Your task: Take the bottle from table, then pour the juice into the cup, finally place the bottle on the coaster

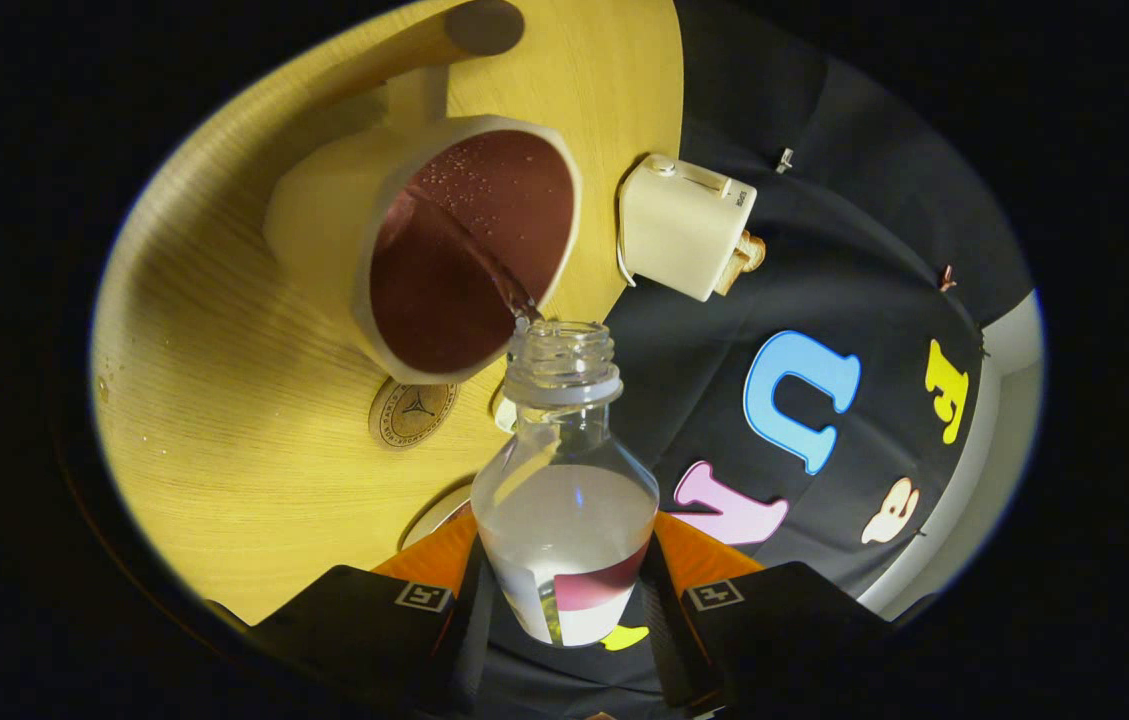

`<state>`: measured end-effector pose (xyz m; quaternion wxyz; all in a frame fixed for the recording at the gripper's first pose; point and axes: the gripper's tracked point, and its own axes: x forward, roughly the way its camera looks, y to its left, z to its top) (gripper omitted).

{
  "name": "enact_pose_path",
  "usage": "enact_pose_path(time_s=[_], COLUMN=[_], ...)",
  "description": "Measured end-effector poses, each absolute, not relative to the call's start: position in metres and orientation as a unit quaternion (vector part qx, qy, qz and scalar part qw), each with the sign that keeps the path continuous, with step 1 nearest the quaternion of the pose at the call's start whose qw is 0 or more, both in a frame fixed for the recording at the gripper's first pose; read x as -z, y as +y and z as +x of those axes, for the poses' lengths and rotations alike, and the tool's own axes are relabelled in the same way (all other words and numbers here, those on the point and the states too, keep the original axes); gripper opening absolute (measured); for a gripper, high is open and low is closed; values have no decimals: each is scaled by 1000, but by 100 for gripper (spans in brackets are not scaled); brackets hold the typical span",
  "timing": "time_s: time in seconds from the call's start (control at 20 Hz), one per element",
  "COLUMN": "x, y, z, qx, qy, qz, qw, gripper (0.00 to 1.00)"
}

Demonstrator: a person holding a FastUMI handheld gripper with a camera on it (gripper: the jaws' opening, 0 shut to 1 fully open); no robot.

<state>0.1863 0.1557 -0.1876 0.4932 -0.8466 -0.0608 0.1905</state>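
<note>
Gripper view: gripper (564, 600) pinches the bottle (564, 500) at its lower body, both fingers pressing its sides. Bottle is tipped, its mouth just at the rim of the cup (469, 245), a thin stream entering. Coaster (412, 412) lies just beside the cup. Judgement: clear thin plastic, part-full, light, smooth; low grip may slip or dent it.

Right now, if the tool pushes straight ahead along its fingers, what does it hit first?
The tool is shut on the clear bottle, whose open mouth sits by the cup rim. Going on, the bottle would probably meet that rim first; depth is unclear.
</note>
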Motion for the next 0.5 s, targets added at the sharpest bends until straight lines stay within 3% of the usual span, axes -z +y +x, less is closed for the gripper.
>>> enact_pose_path(time_s=[0.5], x=[187], y=[156], z=[185], qx=[-198], qy=[-83], qz=[-868], qw=[449], gripper=[69])
